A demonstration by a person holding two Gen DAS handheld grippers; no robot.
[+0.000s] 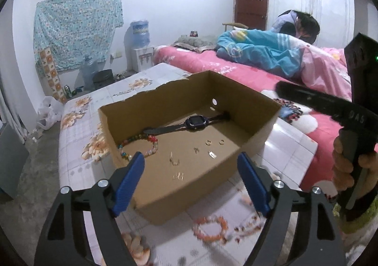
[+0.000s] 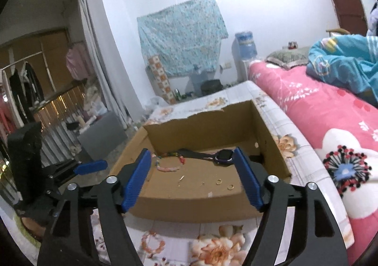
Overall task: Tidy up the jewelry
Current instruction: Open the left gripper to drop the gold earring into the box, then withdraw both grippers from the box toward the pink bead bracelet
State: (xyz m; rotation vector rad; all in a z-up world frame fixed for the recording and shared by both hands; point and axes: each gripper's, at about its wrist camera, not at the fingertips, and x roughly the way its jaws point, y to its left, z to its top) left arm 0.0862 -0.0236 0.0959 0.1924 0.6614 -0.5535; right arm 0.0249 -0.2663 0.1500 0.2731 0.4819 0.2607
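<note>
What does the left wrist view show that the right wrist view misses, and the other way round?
Left wrist only: a person leaning over the bed, and a small pair of gold pieces near the box's front wall. Right wrist only: a clothes rail in the side room. Both: the cardboard box with the watch, multicoloured bead bracelet and two gold rings; an orange bracelet lies outside. Left gripper and right gripper are open, empty.

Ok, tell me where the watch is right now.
The watch lies flat inside the cardboard box, along its far wall in both wrist views, its strap end beside the beaded bracelet.
</note>
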